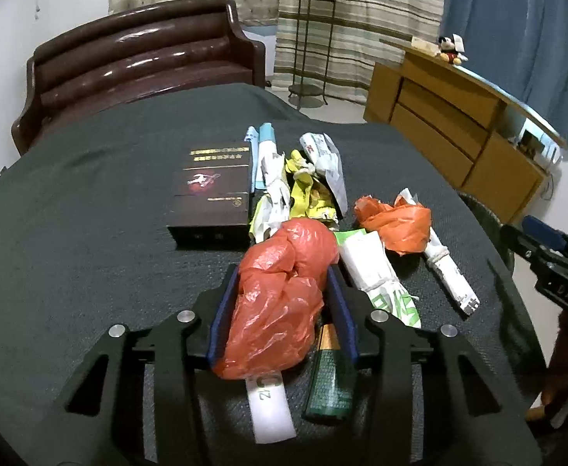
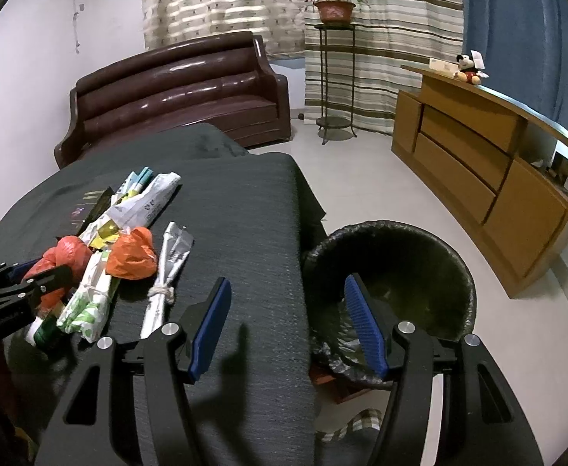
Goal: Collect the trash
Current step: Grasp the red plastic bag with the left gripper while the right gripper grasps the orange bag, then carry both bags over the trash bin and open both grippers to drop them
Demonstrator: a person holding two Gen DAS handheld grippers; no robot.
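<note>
Left gripper (image 1: 284, 306) fingers pinching a red plastic bag (image 1: 284, 295) on the counter (image 1: 70, 233), right gripper (image 2: 287, 326) fingers wide, black-lined bin (image 2: 392, 291) at its one o'clock

Both the left gripper (image 1: 284, 303) and the right gripper (image 2: 287, 322) are matte black frames with cut-out slots; round silver screws stud the finger joints. Ribbed blue pads (image 2: 363, 326) line the fingers.
</note>
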